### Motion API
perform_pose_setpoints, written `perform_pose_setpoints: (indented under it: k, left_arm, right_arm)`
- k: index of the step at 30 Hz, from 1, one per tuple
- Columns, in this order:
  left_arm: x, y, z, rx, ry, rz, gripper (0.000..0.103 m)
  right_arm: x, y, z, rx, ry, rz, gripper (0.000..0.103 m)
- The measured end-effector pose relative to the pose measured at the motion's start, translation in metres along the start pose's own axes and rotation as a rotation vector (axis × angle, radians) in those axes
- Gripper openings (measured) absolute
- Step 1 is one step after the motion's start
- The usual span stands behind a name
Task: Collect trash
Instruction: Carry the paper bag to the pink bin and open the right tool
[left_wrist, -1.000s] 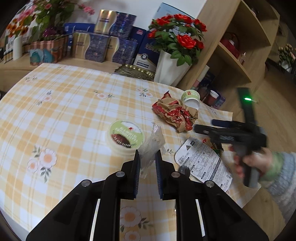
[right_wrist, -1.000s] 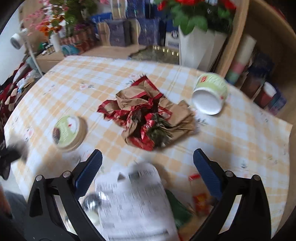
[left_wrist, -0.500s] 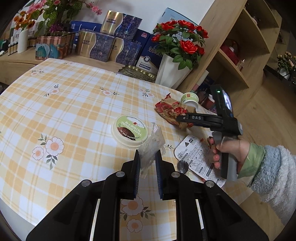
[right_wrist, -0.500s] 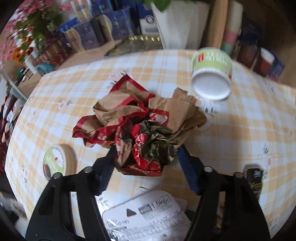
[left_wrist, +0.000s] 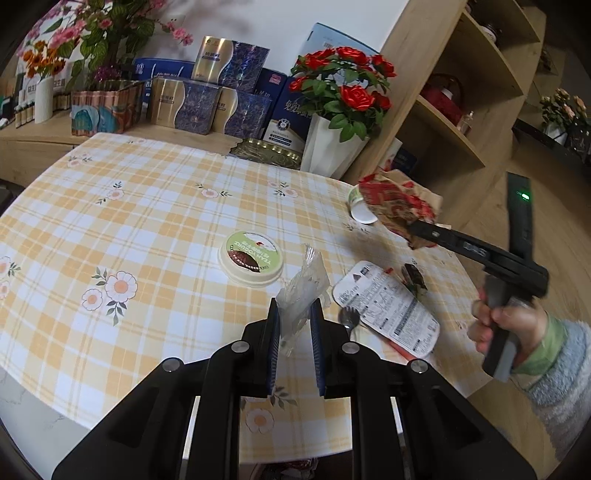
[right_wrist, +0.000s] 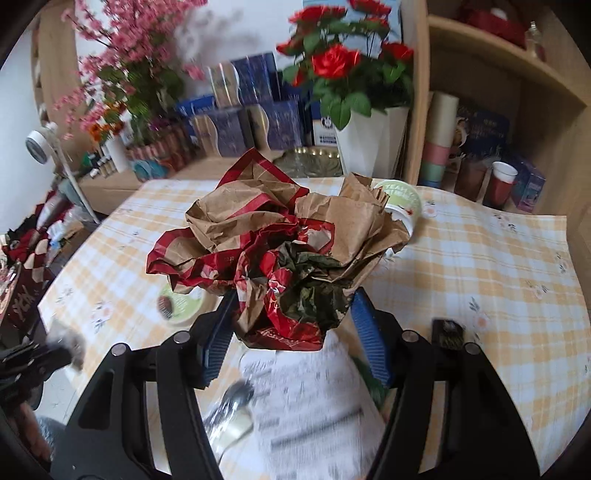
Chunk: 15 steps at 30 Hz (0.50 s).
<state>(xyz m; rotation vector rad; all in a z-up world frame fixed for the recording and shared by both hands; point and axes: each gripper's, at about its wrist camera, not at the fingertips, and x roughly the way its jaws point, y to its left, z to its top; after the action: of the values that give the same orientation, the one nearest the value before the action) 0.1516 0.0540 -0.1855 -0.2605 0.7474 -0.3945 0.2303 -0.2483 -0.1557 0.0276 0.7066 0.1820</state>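
A yellow-checked floral cloth covers the bench (left_wrist: 155, 206), backed by gift boxes (left_wrist: 207, 103), potted roses (left_wrist: 343, 92) and wooden shelving (left_wrist: 461, 110). The right gripper (right_wrist: 291, 317), fingers just closed, lifts crumpled wrapping paper (right_wrist: 273, 236); the left gripper (left_wrist: 294, 325) pinches clear plastic wrap (left_wrist: 304, 291).

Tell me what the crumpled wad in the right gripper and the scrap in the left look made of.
Crumpled wad: looks like brown kraft paper with red print, matte; sharp creases hold their shape.
Scrap in the left gripper: likely thin clear plastic film, glossy; the tablecloth shows through and the folds glint.
The right gripper is shut on the wad.
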Motion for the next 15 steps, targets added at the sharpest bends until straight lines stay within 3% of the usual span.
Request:
perform_pose_setpoints:
  k: [11, 15]
  left_arm:
    - [-0.039, -0.034, -0.028, 0.044, 0.007, -0.022, 0.016]
    - [-0.053, -0.046, -0.041, 0.064, 0.008, -0.030, 0.016]
  right_arm:
    - [-0.107, 0.006, -0.081, -0.040, -0.084, 0.005, 0.063]
    - [-0.133, 0.002, -0.119, 0.012, -0.045, 0.096, 0.063]
